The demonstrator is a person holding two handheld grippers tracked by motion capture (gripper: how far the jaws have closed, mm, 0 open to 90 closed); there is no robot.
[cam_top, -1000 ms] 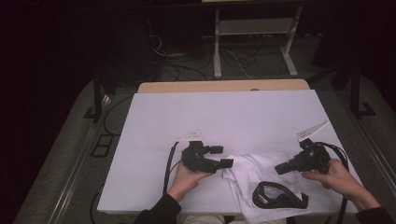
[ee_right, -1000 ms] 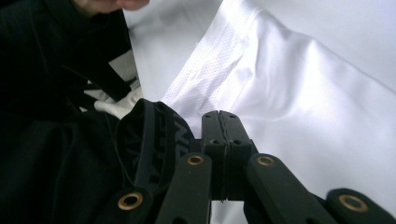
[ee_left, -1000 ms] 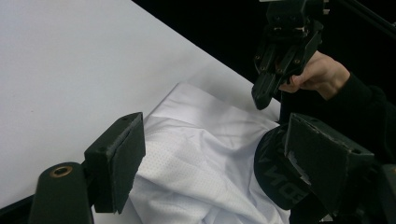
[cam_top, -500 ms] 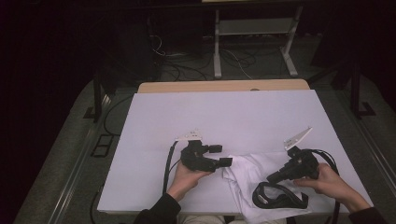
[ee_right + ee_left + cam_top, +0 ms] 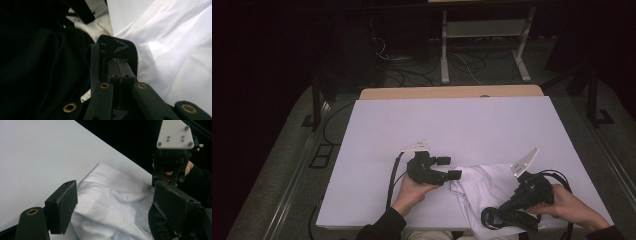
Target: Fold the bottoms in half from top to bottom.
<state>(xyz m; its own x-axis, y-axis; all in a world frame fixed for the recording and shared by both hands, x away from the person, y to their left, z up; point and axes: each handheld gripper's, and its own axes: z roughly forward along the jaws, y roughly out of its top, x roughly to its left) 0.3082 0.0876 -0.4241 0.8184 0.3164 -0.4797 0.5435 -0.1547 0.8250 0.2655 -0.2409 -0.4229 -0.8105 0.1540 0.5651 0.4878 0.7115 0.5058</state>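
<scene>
Item one: a crumpled white perforated-mesh garment (image 5: 484,192) lay at the lower right of centre in the high view, on a pale lilac rectangular table cover (image 5: 452,125); its near part reached the lower edge of the cover. Item two: a black elastic waistband loop (image 5: 499,219) printed with grey chevrons lay on the garment's lower edge, low in the frame. Left gripper (image 5: 451,169): lower centre of the high view, held in the person's left hand (image 5: 411,190), jaws pointed right toward the cloth; in the left gripper view its two black pads stood wide apart with the garment (image 5: 110,205) lying between them, neither pad pressing on it. Right gripper (image 5: 504,212): lower right, held in the right hand (image 5: 564,205); in the right gripper view its jaws were pressed together, clamped on the waistband (image 5: 117,58).
</scene>
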